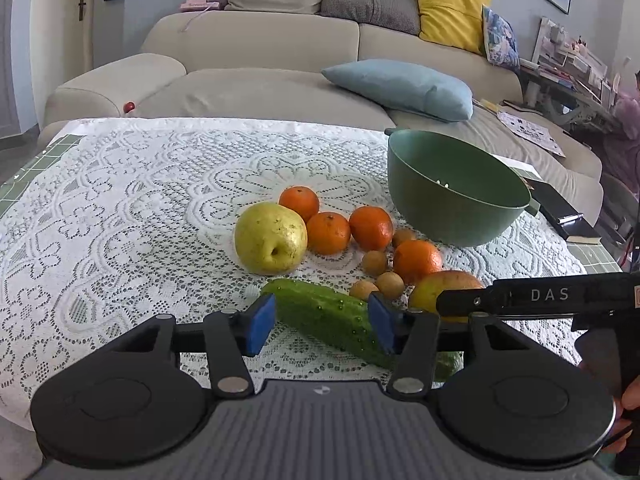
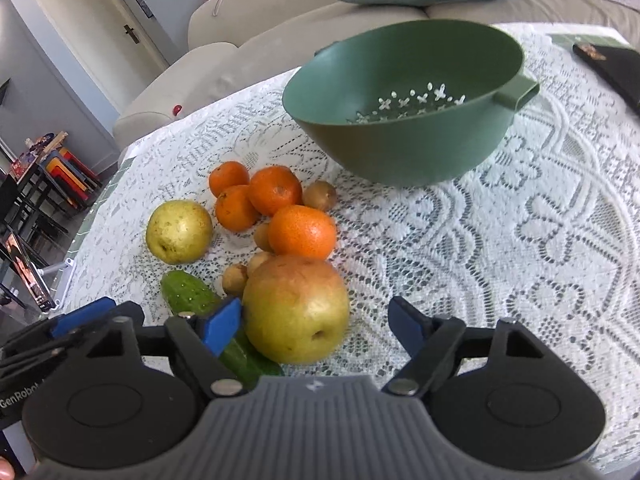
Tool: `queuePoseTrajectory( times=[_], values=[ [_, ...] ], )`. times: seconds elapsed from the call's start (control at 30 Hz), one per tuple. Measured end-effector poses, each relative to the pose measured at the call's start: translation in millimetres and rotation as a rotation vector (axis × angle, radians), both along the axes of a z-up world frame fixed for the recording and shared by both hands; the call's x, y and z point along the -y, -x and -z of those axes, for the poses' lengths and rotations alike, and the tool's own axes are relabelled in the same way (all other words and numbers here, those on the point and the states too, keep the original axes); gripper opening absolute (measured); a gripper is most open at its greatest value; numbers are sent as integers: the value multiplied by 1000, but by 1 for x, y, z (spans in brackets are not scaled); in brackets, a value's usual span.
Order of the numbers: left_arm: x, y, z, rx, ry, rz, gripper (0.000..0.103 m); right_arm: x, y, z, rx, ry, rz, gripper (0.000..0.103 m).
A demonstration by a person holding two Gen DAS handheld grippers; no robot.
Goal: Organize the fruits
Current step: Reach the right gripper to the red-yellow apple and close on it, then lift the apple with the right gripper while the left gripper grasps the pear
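- While the left gripper [image 1: 322, 326] straddled the cucumber [image 1: 328, 316] on the lace surface [image 1: 120, 208], its blue pads sat at the skin on both sides; whether they truly pinched it I could not tell
- The right gripper [image 2: 318, 326] was spread around the big pear [image 2: 296, 308], one pad about touching its left side, the other clear of it
- The jaws needed centring on the pear before closing, so that both pads met its widest part together and it did not roll away
- The cucumber lay partly under that left pad, just beside the pear, so the two grippers were crowded; lifting one at a time looked wiser
- A gentle squeeze seemed enough, since ripe fruit bruises
- The green colander [image 2: 404, 100] stood empty at the far right, well apart from the pile, and appeared to be the goal
- The yellow pear [image 2: 179, 231], tangerines [image 2: 276, 190] and small brown fruits [image 2: 235, 278] lay touching one another, so a straight upward lift would disturb them least
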State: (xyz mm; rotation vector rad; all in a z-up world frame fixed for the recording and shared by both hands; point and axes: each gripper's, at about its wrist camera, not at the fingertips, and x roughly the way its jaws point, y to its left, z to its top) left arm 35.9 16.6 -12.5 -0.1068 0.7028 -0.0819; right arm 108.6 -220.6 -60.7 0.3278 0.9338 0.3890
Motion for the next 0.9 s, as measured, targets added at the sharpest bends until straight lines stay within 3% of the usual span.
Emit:
queuePoseTrajectory(
  times=[0.33,0.43,0.5,0.9],
  values=[
    [-5,-9,5,-20,8,-21,62,-9,-9,9,-29,-9,-22,74],
    [-9,-10,6,-22,14,-36,61,-11,-10,10,-23,-11,-31,69],
    [-13,-11,6,-24,21,-47,59,-11,-9,9,-22,-29,-47,60],
    [-20,-18,3,-18,36,-62,57,-13,-3,3,13,7,-87,60]
  ],
)
